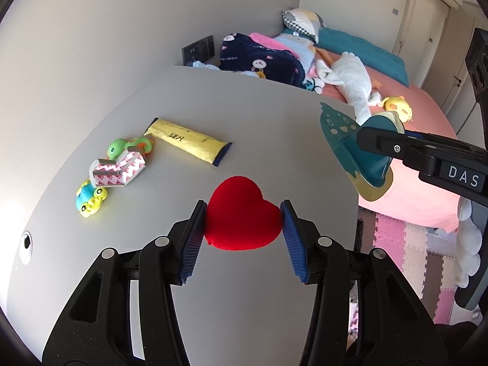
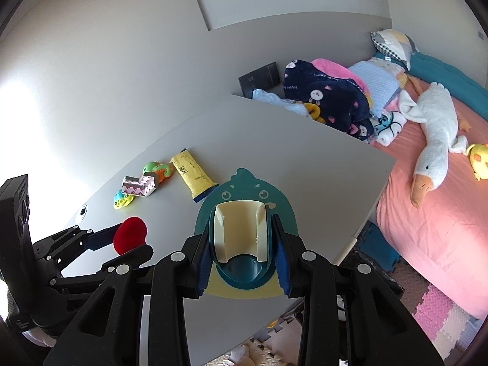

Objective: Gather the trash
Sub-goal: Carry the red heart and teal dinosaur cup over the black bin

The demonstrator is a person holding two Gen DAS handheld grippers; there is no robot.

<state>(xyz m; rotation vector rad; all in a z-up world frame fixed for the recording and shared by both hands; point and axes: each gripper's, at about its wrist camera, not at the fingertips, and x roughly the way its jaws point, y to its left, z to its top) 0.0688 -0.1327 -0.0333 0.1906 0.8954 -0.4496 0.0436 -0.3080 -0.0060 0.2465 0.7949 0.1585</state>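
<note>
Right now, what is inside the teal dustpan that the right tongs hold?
Inside the teal dustpan stands a cream insert, open at the front. No trash shows there. The base under the insert is covered.

1. "DAS" in white capitals stands on the black body of the right gripper (image 1: 378,135), seen at the right of the left wrist view.
2. "rabbit" in pale letters stands on the navy blanket (image 2: 323,97) on the bed; the word before it is too small to read.
3. Dark print on the yellow packet (image 1: 189,140) near the table's far edge is unreadable.
</note>
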